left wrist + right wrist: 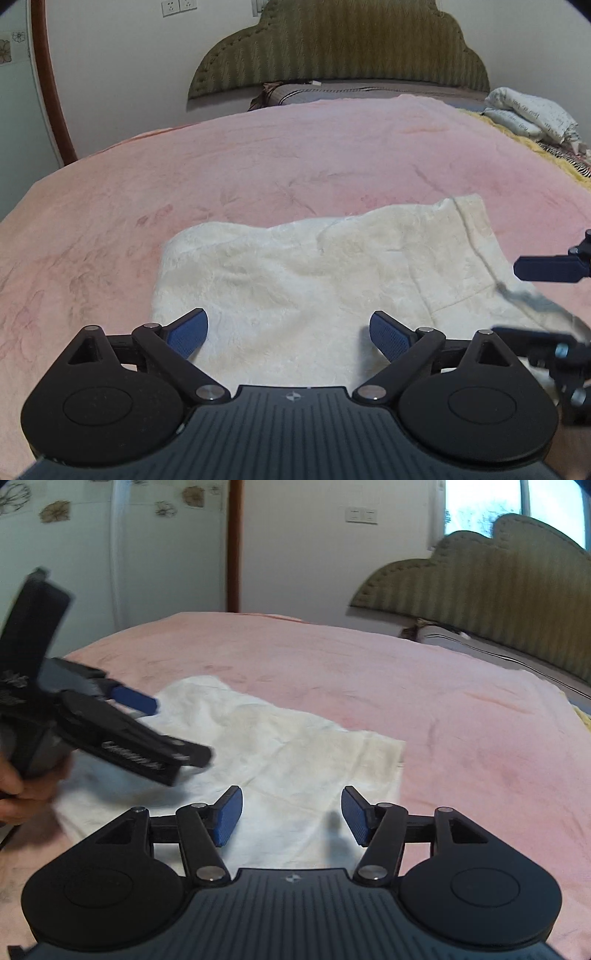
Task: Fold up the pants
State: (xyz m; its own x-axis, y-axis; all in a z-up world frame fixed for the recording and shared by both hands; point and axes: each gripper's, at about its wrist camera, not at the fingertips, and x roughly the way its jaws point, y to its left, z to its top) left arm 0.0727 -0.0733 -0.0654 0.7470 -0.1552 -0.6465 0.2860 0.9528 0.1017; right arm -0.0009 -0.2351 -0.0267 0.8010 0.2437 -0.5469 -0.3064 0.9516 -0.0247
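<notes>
The pants (314, 273), cream and already folded into a thick rectangle, lie on the pink blanket (184, 166) in the lower middle of your left wrist view, long axis running from lower left to the upper right corner. Your left gripper (289, 334) hovers over their near edge, jaws wide with nothing between them. Your right gripper (291, 818) also stands apart and empty above the cloth. In the right wrist view, motion blur smears the left tool at the left edge, and the pants' near edge is hidden behind both gripper bodies.
</notes>
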